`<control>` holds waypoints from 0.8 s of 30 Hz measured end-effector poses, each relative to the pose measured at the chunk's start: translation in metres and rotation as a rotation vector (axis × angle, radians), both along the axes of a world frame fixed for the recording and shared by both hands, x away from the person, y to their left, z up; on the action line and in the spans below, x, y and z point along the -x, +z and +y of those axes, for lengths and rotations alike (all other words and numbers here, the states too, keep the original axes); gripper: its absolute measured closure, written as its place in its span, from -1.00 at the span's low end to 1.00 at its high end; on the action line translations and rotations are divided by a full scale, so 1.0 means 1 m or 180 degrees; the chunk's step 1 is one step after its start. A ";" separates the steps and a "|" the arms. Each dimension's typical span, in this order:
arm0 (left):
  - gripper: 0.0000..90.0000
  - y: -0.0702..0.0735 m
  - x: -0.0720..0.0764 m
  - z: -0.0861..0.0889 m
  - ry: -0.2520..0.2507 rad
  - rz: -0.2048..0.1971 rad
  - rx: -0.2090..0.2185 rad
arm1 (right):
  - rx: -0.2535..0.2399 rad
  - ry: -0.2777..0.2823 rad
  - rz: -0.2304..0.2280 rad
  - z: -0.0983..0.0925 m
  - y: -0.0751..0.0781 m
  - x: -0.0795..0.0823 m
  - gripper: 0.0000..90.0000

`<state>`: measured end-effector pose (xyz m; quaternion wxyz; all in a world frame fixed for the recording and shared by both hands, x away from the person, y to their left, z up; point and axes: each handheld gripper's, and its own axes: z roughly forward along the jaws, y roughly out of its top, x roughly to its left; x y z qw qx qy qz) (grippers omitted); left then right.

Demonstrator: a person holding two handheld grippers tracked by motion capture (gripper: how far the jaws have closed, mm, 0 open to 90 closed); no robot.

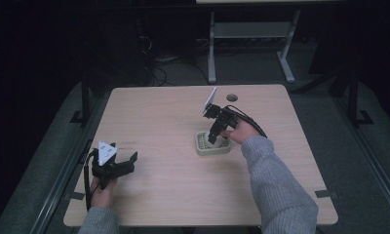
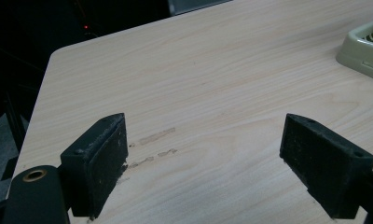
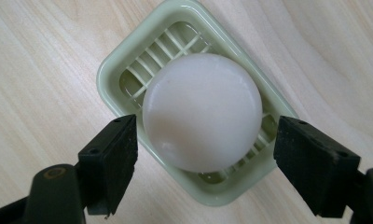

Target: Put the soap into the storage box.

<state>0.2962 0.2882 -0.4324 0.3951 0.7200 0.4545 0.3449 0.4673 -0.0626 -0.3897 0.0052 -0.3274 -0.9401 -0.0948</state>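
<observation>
Soap (image 3: 202,112), a round white cake, lies in the pale green slatted soap dish (image 3: 124,65) just right of the desk's (image 1: 159,122) middle, well clear of every edge. Right claw (image 3: 205,163) hangs above it, released, jaws at the cake's 9 and 3 o'clock with narrow gaps. Left claw (image 2: 205,163) is spread wide with nothing between, near the desk's 8 o'clock corner, bare wood between it and the dish.
</observation>
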 end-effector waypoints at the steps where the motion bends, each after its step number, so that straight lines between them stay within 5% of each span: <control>1: -0.67 0.000 0.000 0.000 0.0001 0.0000 0.0002 | -0.0013 -0.0009 -0.0005 -0.001 0.001 0.000 -0.53; 24: -0.67 0.000 0.000 0.001 0.0002 0.0003 -0.0012 | -0.0118 -0.0104 -0.0027 -0.035 0.013 0.022 -0.53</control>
